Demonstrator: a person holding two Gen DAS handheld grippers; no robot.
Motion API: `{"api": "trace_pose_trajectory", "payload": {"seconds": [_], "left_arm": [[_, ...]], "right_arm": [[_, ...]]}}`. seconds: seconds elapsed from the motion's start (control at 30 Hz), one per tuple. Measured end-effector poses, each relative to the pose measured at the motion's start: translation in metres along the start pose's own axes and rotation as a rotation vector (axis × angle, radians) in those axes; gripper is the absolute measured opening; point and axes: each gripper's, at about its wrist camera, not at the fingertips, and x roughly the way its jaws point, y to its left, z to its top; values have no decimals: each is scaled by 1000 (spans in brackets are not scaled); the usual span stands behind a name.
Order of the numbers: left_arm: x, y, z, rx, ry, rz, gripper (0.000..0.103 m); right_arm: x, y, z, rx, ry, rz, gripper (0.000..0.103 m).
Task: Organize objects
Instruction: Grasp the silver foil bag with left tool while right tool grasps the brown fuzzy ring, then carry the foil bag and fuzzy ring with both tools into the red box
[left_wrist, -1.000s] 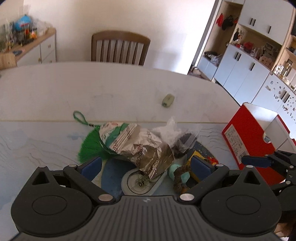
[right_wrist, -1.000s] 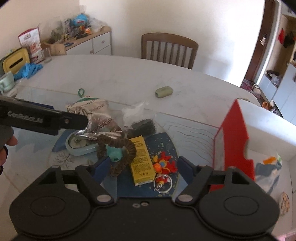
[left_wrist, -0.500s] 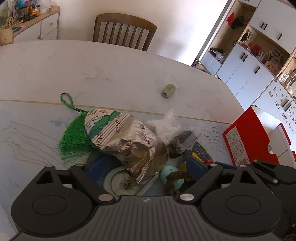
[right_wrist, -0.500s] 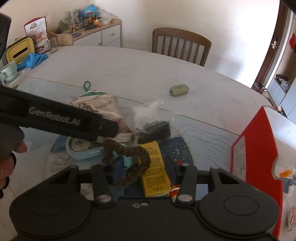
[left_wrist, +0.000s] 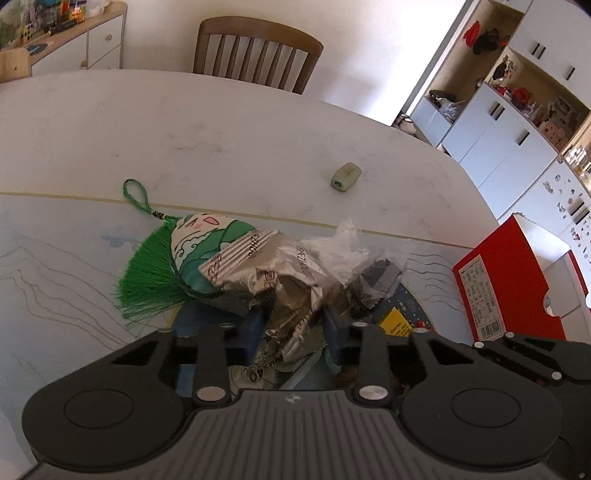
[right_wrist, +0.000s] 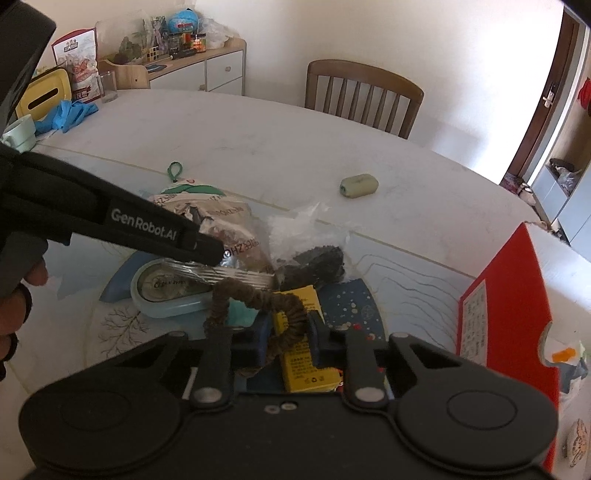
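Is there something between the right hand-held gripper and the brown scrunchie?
Nothing visible. The brown scrunchie already sits between the closing jaws of the right hand-held gripper, above the yellow box.

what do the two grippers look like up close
Both grippers are matte black with a ribbed grey top plate, two round discs, silver pivot screws and blue pads on the jaws: left gripper, right gripper. The left one's side arm bears white "GenRobot.AI" lettering.

Green tassel (left_wrist: 147, 284), silver foil bag (left_wrist: 273, 280), yellow box (right_wrist: 306, 347), red carton (right_wrist: 506, 321).
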Motion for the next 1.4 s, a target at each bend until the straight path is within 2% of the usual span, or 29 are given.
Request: {"api": "trace_pose_trajectory", "payload": {"seconds": [0.07,0.13,0.37,0.8,1.17,1.3,1.4], "left_arm": [[-2,-2,-1,16,-7,0,21],[-5,-5,-2,41,-14,4,19],[-21,-14,-9,110,-57,-7,8],[-69,-24,-19,153,-95,-79,5],[-107,-35,-19,139,-112,-157,3],[-117,-45,-19,165,-125,-176,3],[-124,-52,-16,161,-126,-199,0]], "right_arm": [[-4,0,0,-2,-6,0,14],[-8,0,-1,6,-16,2,10],[-32,-4,-5,70,-53,6,8],[-89,-29,-14,230,-121,22,8],[-137,-61,-26,315,-177,4,8],[-151,-74,-31,336,-200,-5,8],[-160,-83,-33,343,-213,-11,8]]}}
